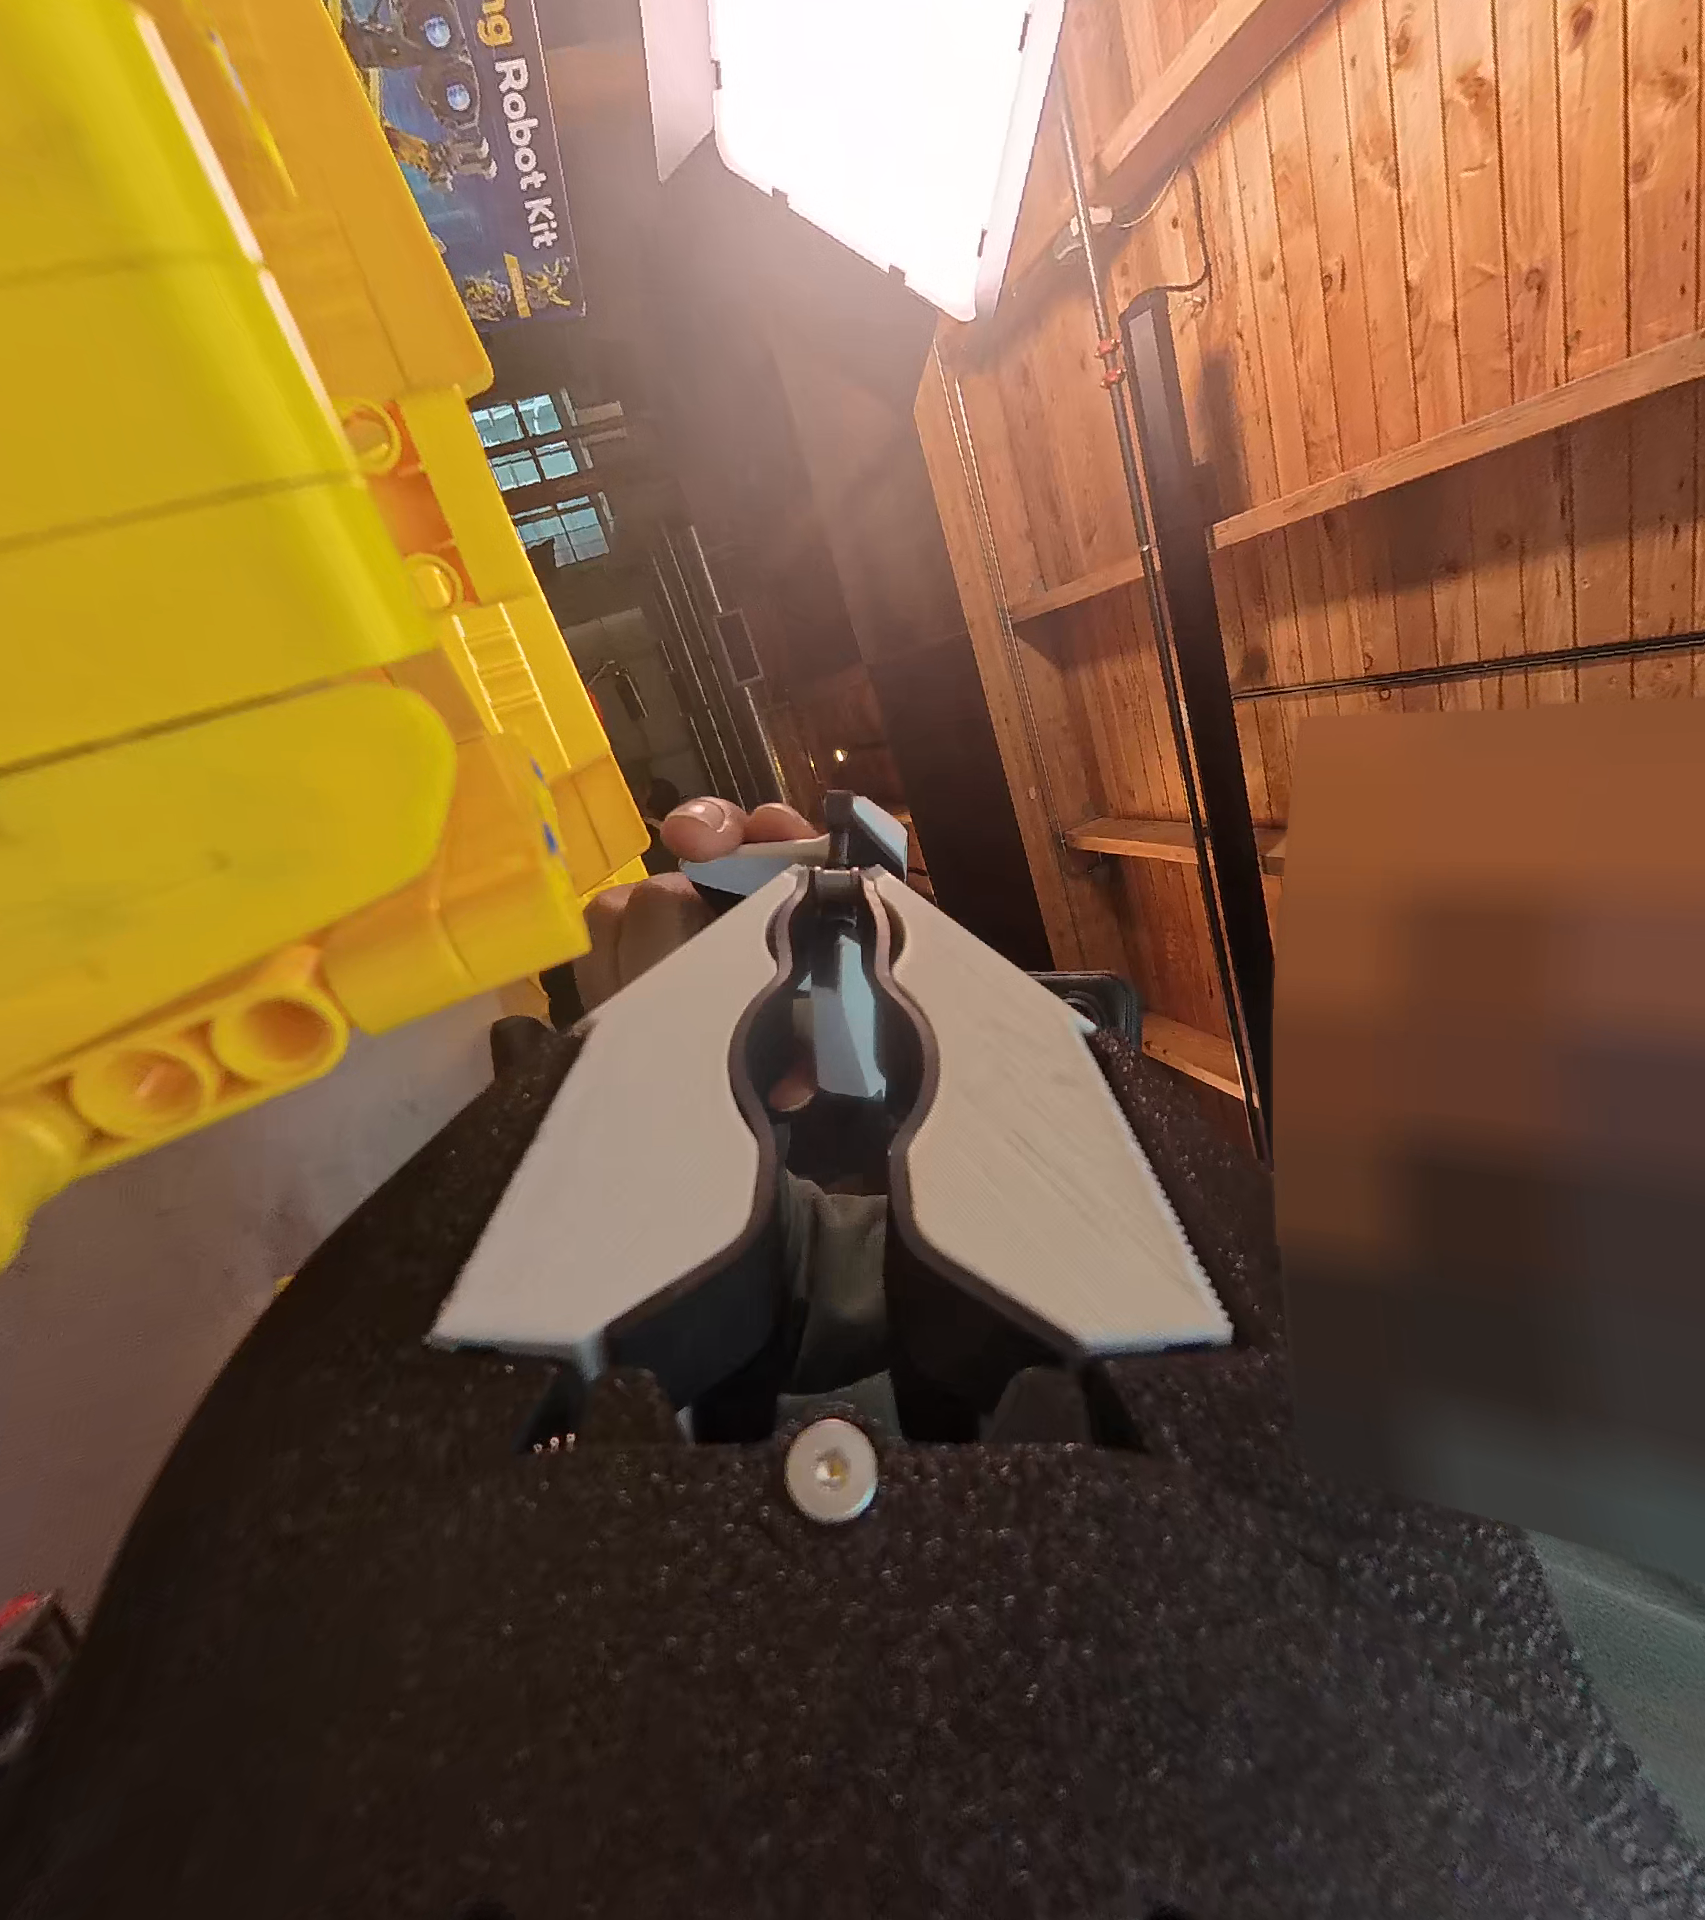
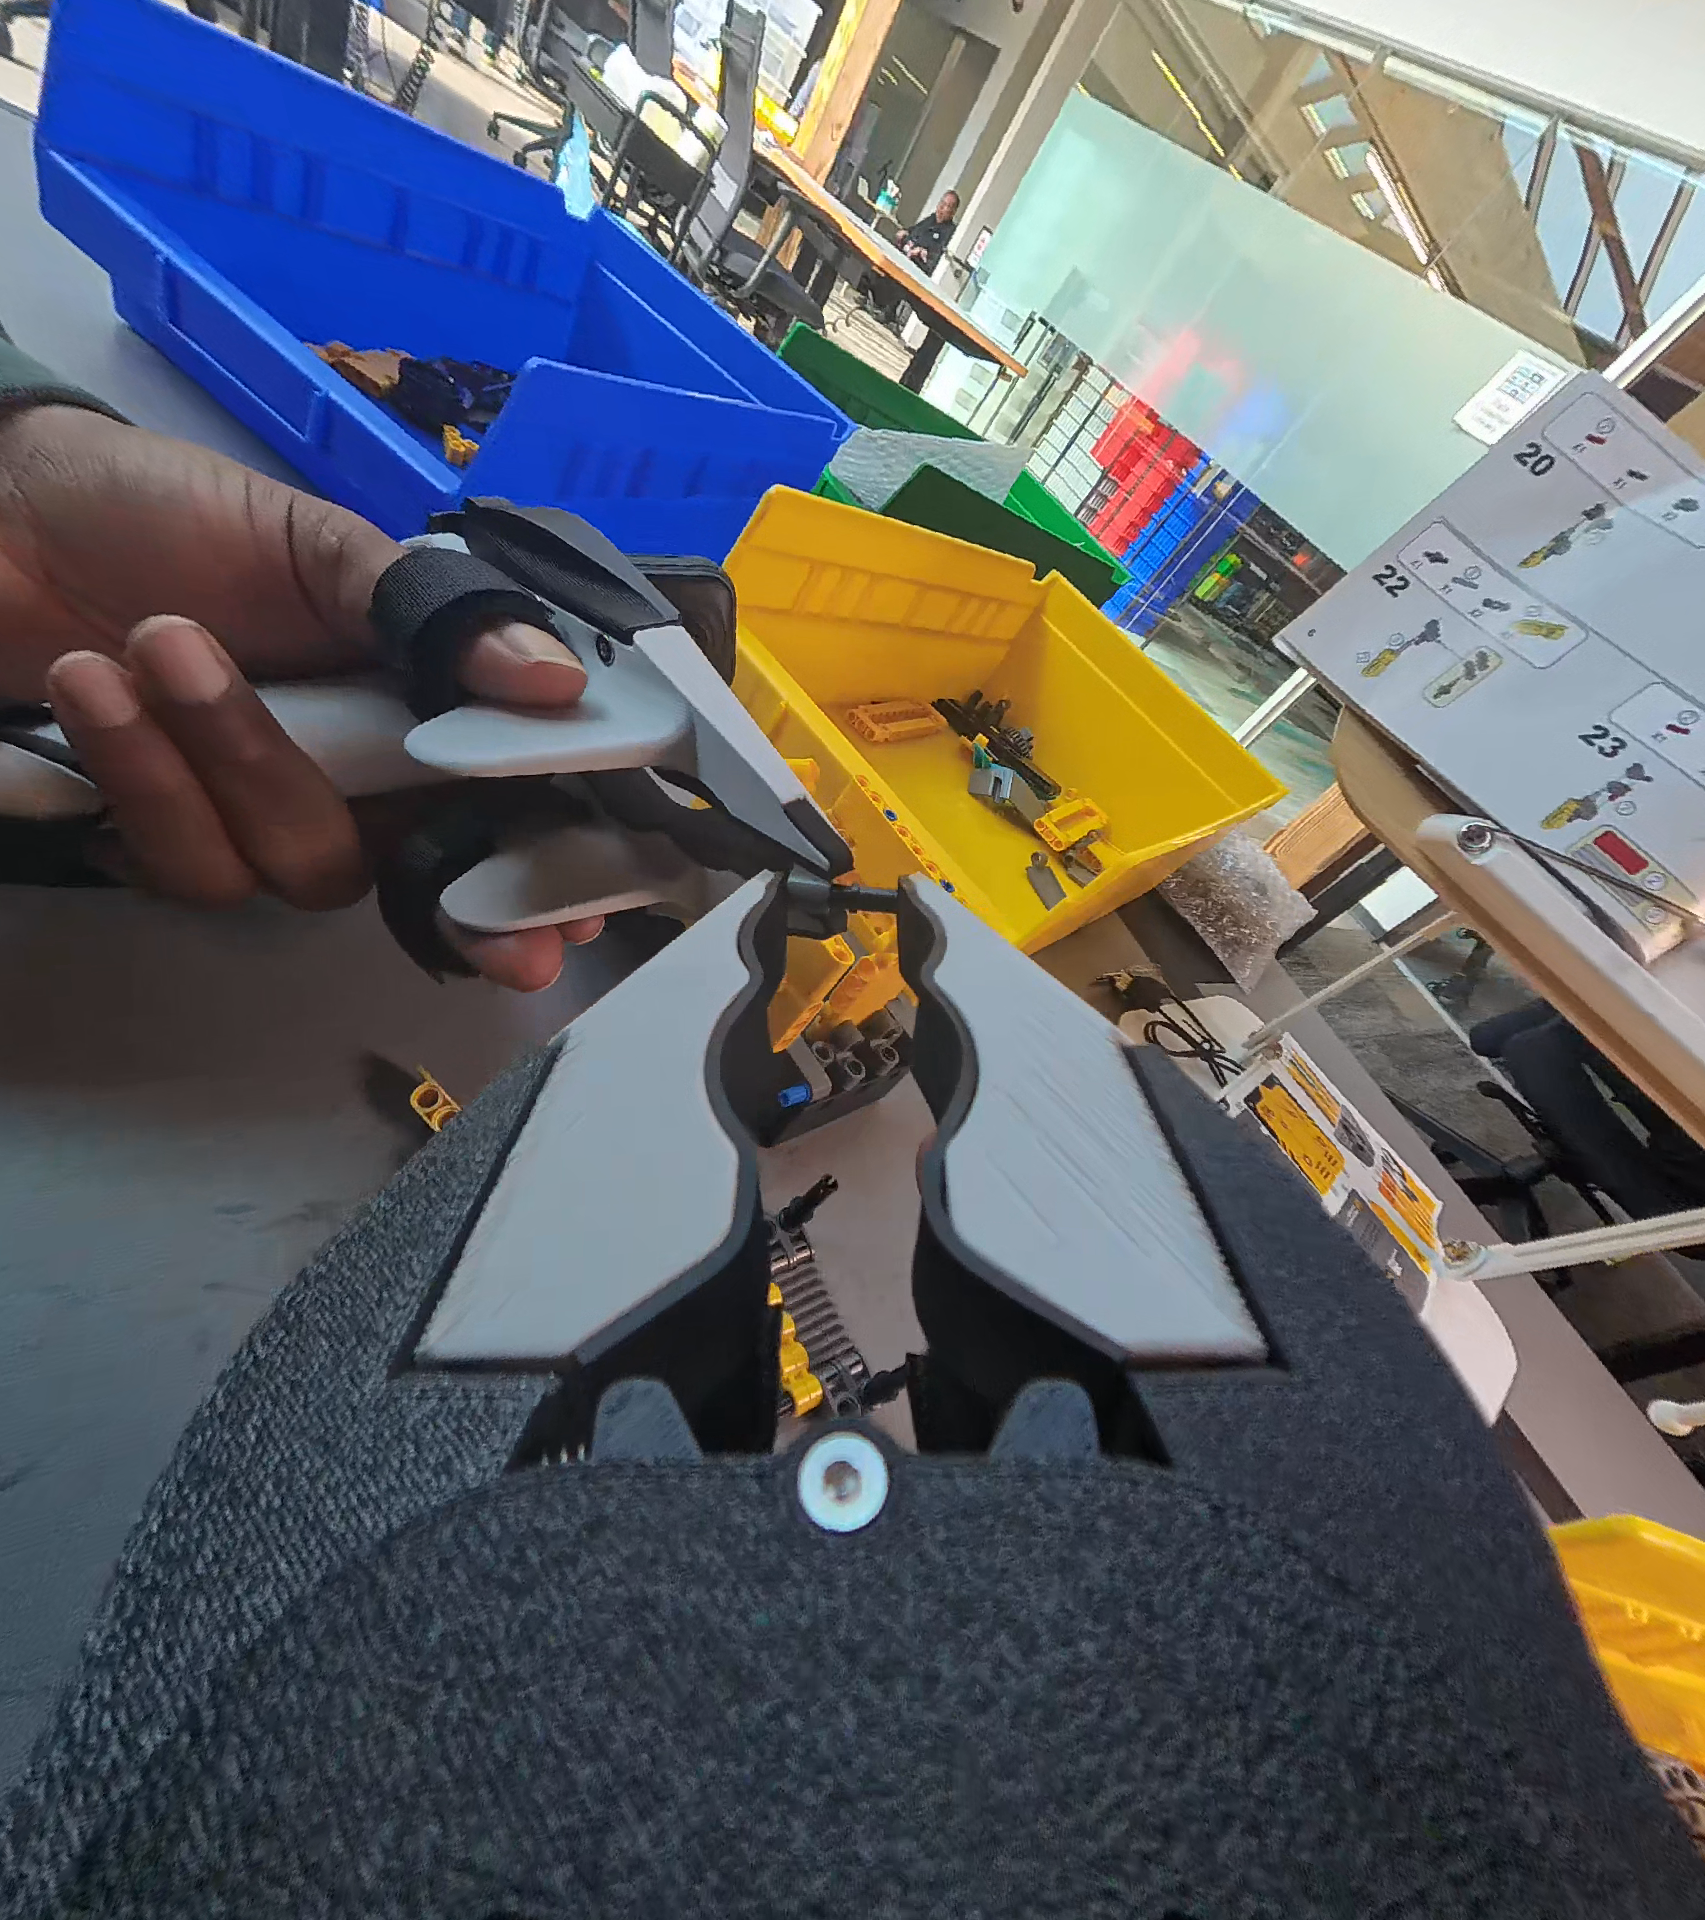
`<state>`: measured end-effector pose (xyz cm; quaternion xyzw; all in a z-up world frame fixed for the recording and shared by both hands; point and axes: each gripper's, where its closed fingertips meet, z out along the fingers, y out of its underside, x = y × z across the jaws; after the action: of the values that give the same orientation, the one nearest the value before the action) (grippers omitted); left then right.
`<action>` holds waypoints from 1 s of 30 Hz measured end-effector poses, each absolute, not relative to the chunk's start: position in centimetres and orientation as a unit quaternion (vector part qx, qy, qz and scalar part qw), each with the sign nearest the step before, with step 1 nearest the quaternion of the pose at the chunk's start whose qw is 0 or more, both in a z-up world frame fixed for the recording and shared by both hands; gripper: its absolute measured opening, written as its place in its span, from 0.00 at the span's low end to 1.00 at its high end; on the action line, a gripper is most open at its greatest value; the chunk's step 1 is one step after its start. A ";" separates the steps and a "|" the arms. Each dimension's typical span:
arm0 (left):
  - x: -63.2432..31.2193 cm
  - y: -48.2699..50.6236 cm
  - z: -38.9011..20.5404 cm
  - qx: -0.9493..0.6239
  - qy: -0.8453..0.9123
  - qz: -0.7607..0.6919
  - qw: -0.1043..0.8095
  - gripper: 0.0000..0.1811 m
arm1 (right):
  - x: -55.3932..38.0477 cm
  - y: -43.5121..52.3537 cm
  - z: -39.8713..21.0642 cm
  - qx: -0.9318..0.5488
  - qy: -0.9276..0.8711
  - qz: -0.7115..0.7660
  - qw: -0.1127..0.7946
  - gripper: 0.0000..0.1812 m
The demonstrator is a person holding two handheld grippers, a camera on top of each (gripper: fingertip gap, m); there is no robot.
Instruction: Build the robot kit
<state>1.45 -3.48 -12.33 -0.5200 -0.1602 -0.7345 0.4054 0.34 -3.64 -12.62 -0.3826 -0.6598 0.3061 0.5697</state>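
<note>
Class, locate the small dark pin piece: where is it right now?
In the right wrist view, the dark pin piece sits at centre, bridging the tips of the right gripper and the left gripper, just in front of the yellow bin.

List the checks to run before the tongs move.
1. Left tongs shut on pin: ok.
2. Pin spans right tongs tip to tip: ok.
3. Pin straight in both grips: cannot tell.
4. Table under right tongs free of parts: not ok, loose parts lie there.
5. Manual in view: ok.
</note>
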 end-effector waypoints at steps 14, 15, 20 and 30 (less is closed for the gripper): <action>1.4 -4.1 -11.7 -0.513 -0.136 -0.750 0.395 0.04 | 1.0 -3.8 -11.8 -0.380 -0.648 0.347 0.562 0.08; 1.4 -4.0 -11.7 -0.516 -0.134 -0.747 0.398 0.04 | 1.1 -3.8 -11.8 -0.379 -0.646 0.349 0.563 0.08; 1.5 -4.1 -11.6 -0.519 -0.128 -0.744 0.400 0.03 | 1.2 -3.9 -11.7 -0.374 -0.647 0.347 0.566 0.08; 1.7 -4.3 -11.7 -0.548 -0.095 -0.713 0.427 0.03 | 0.9 -4.4 -11.9 -0.358 -0.647 0.330 0.587 0.08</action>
<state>1.66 -4.32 -11.66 -0.5476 -0.0950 -0.7133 0.4269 0.86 -4.41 -11.92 -0.3581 -0.6474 0.3295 0.5865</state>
